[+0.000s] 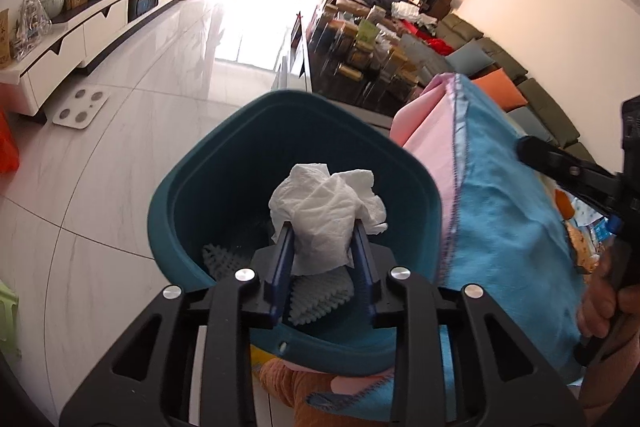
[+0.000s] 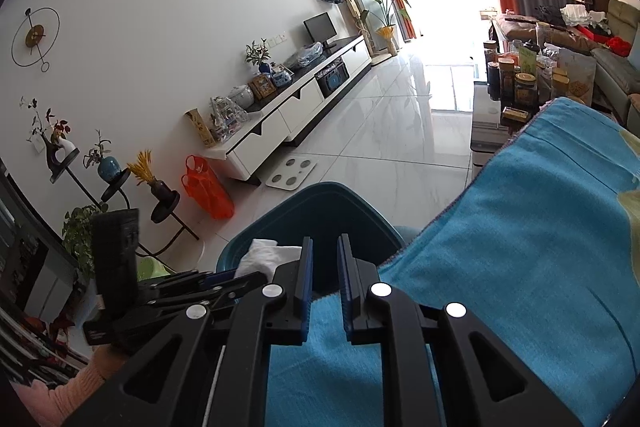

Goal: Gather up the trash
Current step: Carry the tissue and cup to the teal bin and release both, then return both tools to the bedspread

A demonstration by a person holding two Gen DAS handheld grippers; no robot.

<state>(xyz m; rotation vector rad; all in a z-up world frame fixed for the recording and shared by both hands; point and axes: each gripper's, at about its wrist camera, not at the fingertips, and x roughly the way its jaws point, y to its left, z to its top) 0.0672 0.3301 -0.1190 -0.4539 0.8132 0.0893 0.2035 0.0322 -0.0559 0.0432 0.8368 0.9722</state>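
Tissue wad (image 1: 326,215) (light, soft, crushable) sits between left tongs (image 1: 323,227) directly above the teal bin (image 1: 192,203), pads loosening; any fold gives a hold. Right tongs (image 2: 324,247) clenched, empty, beside the bin.

Crumpled tissue (image 1: 326,211) sitting between the left tongs (image 1: 323,231), hanging over the open bin (image 1: 192,195); cloth (image 1: 508,211) lying just right of the bin; netting (image 1: 224,259) resting inside.
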